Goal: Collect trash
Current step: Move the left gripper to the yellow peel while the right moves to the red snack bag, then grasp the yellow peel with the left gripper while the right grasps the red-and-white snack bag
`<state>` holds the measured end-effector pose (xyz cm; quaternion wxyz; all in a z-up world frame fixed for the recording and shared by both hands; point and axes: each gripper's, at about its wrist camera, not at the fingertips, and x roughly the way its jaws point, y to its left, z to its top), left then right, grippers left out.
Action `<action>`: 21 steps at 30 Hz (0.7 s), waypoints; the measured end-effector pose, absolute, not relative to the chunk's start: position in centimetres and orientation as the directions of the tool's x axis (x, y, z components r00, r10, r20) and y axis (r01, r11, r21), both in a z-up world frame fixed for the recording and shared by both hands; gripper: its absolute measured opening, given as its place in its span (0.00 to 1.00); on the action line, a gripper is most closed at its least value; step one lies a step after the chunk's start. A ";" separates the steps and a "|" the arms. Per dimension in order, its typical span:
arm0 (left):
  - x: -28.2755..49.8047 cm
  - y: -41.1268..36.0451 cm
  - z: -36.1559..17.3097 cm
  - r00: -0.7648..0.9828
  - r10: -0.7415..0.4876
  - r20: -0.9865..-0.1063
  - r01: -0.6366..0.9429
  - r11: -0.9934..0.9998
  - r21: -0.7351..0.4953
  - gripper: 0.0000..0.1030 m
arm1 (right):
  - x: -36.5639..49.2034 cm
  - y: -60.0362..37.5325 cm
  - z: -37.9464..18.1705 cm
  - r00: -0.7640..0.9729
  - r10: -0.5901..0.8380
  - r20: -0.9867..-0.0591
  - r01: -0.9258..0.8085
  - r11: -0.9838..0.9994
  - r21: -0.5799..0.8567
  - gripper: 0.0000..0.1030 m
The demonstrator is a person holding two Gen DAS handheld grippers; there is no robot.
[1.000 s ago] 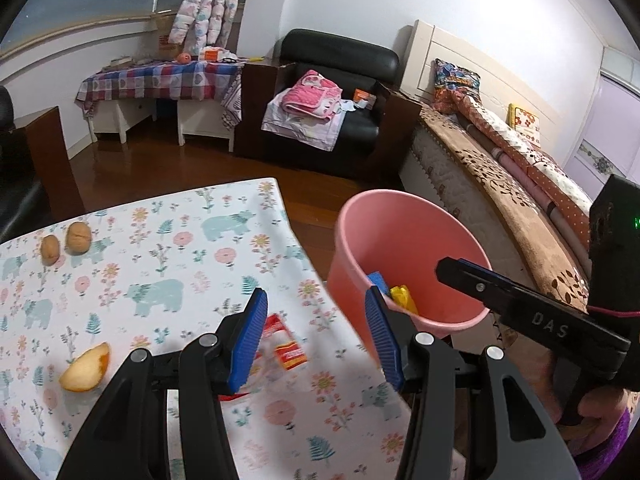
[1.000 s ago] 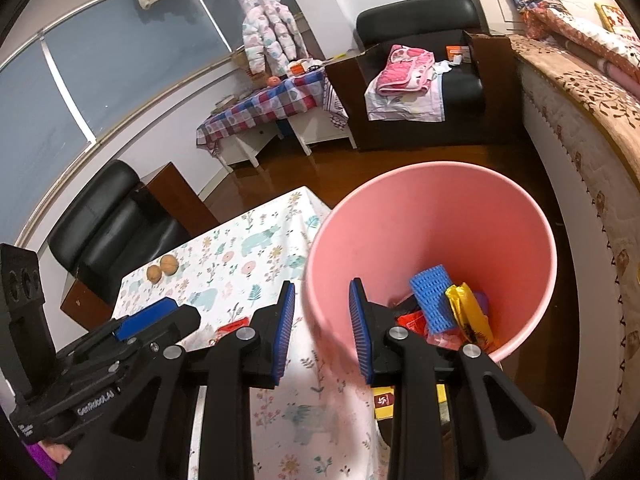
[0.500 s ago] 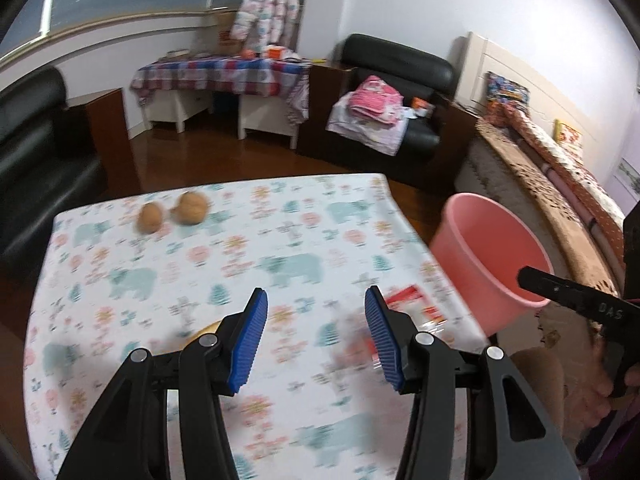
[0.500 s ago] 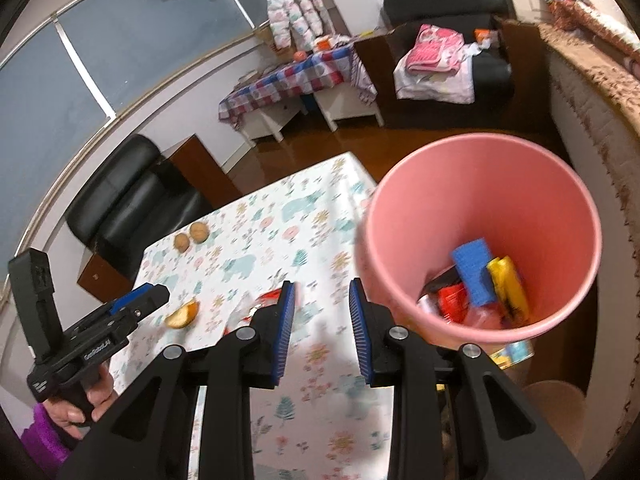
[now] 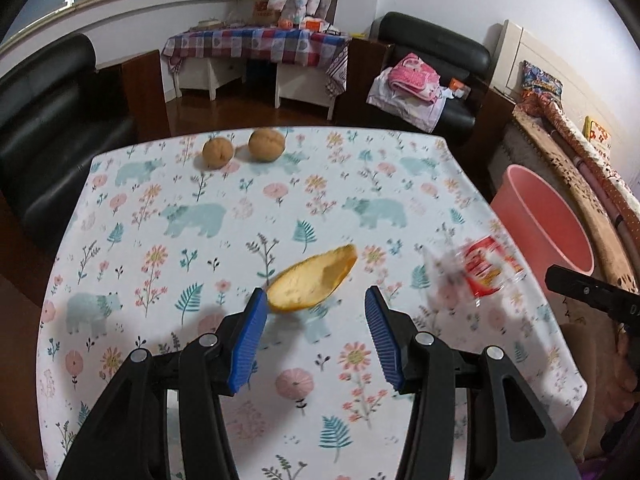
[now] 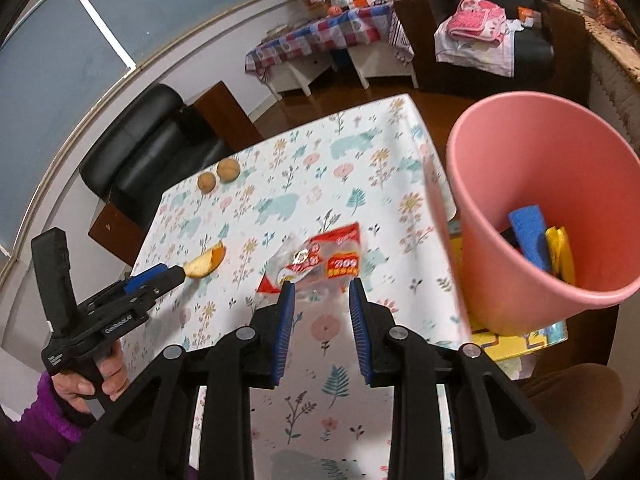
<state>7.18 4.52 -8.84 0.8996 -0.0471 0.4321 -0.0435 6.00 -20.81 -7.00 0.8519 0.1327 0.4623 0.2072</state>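
An orange peel (image 5: 314,280) lies on the flowered tablecloth (image 5: 240,216), just ahead of my open, empty left gripper (image 5: 316,312); it also shows in the right wrist view (image 6: 205,264). A red and clear plastic wrapper (image 6: 320,264) lies on the cloth just ahead of my open, empty right gripper (image 6: 320,300); in the left wrist view the wrapper (image 5: 480,268) is near the table's right edge. A pink bin (image 6: 520,152) stands off the table's right side with a blue sponge (image 6: 528,232) and yellow wrappers inside.
Two walnuts (image 5: 244,150) sit at the table's far side. Black sofas (image 5: 40,120) stand left and behind. A bed (image 5: 580,168) runs along the right past the bin (image 5: 520,200). A yellow mat (image 6: 520,344) lies under the bin.
Both grippers have swung left from the bin to over the table. The left one now faces the peel, the right one the wrapper. Both stayed open.
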 end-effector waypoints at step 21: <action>10.1 6.7 -11.1 0.588 -0.128 -0.798 -0.018 0.985 -0.172 0.49 | 7.2 -20.0 -7.8 0.465 0.474 -0.748 -0.207 0.879 0.429 0.28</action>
